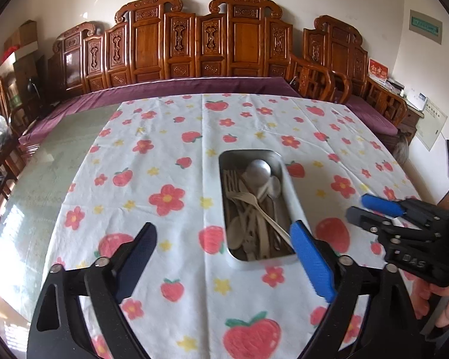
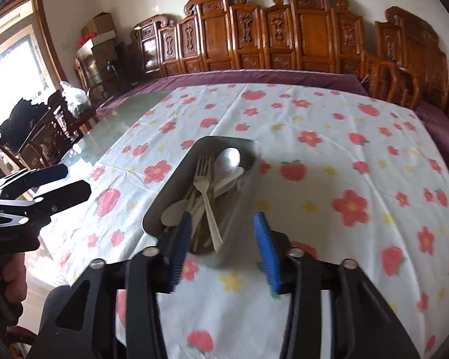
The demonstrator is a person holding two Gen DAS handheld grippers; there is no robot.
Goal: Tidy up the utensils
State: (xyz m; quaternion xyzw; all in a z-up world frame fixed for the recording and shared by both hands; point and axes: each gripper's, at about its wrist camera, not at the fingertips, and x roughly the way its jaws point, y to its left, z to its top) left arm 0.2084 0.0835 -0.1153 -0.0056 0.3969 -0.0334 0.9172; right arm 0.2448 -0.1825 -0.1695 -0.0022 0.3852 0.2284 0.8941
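A metal tray (image 1: 293, 188) (image 2: 164, 200) sits on the flowered tablecloth and holds several pale forks, spoons and knives. A large metal spoon (image 1: 258, 170) (image 2: 229, 158) lies at its far end. A pale fork (image 1: 256, 206) (image 2: 206, 191) lies on top of the pile. My left gripper (image 1: 223, 233) is open and empty, just short of the tray's near end. My right gripper (image 2: 223, 227) is open and empty, its fingers at the tray's near end. It also shows in the left wrist view (image 1: 359, 206), to the right of the tray.
The tablecloth (image 1: 170, 155) covers most of a glass-topped table (image 1: 54, 161). A carved wooden bench with a purple cushion (image 1: 194, 86) runs along the far side. Wooden chairs (image 2: 51, 131) stand at the left. The left gripper (image 2: 71, 184) shows at the left of the right wrist view.
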